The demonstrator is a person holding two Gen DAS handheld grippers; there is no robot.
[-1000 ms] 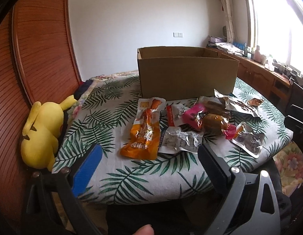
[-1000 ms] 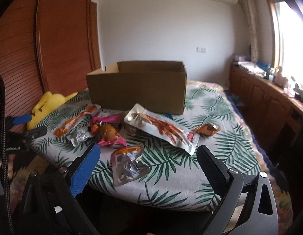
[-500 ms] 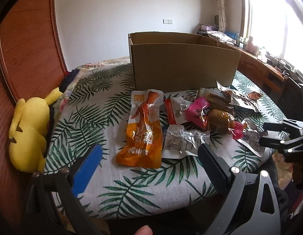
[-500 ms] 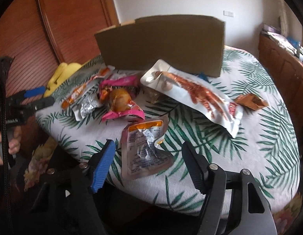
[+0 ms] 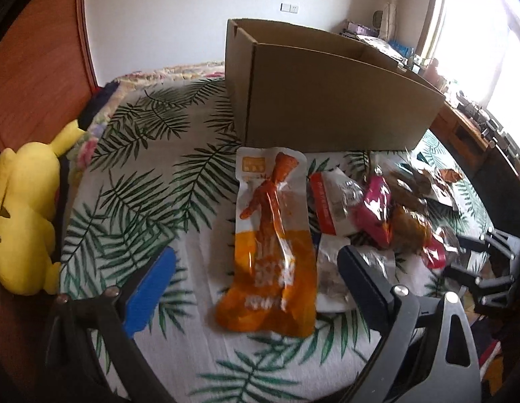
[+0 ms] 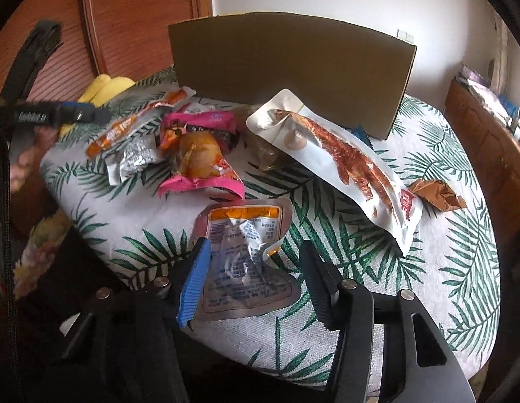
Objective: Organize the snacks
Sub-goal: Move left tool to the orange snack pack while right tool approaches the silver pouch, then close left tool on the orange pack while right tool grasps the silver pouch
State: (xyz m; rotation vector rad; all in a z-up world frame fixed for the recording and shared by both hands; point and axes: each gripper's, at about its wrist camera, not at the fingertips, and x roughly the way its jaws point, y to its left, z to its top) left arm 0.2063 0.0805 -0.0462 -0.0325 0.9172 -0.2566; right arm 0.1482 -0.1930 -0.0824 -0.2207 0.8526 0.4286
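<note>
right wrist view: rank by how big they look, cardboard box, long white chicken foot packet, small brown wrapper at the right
1. cardboard box, largest by far.
2. long white chicken foot packet.
3. small brown wrapper, smallest.
The box stands farthest from the camera yet looks biggest, so the order is safe.

Count on the leaf-print cloth: 1 box, approx. 9 snack pkts, 1 toy.

1 cardboard box [image 6: 287,70]; 2 long chicken-foot pkts: orange [image 5: 273,245], silver [image 6: 340,164]; 2 pink pkts [image 6: 203,168]; 3 silver/clear pouches [image 6: 243,255]; 1 small brown pkt [image 6: 438,194]; 1 yellow plush [image 5: 21,215].
</note>
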